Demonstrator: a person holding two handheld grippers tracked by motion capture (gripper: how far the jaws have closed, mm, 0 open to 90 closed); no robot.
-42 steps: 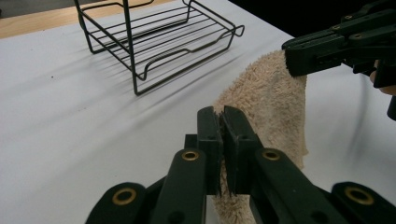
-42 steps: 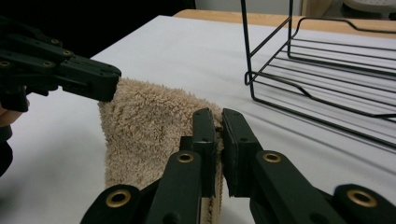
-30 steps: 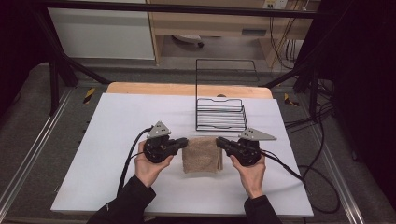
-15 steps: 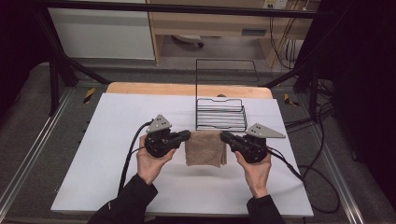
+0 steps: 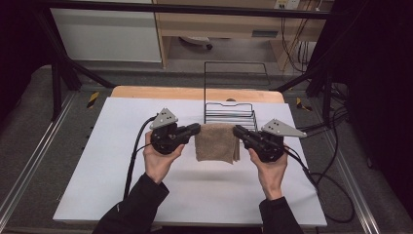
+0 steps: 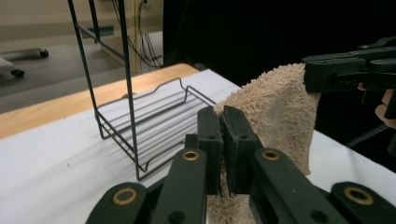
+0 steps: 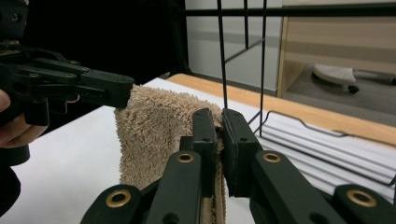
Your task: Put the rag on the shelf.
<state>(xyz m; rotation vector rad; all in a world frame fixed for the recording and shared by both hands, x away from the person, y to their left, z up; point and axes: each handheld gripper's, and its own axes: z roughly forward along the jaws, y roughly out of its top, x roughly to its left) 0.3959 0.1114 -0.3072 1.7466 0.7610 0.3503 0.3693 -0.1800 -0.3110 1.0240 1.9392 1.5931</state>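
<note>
Towel [image 5: 215, 142] hangs lifted above the table [image 5: 97, 170], just in front of the wire rack [image 5: 230, 113] | left gripper [image 5: 193, 129] clamps its left top corner, right gripper [image 5: 238, 131] its right | top edge spans between them, parallel to rack front, both hands equally near.

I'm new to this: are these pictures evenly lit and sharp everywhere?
High view: the white table is brightly lit, the room's edges fall into darkness. Left gripper view: the towel is sharp, the background behind it is black. Right gripper view: the left tongs sit against shadow; the far chair base looks soft.
</note>
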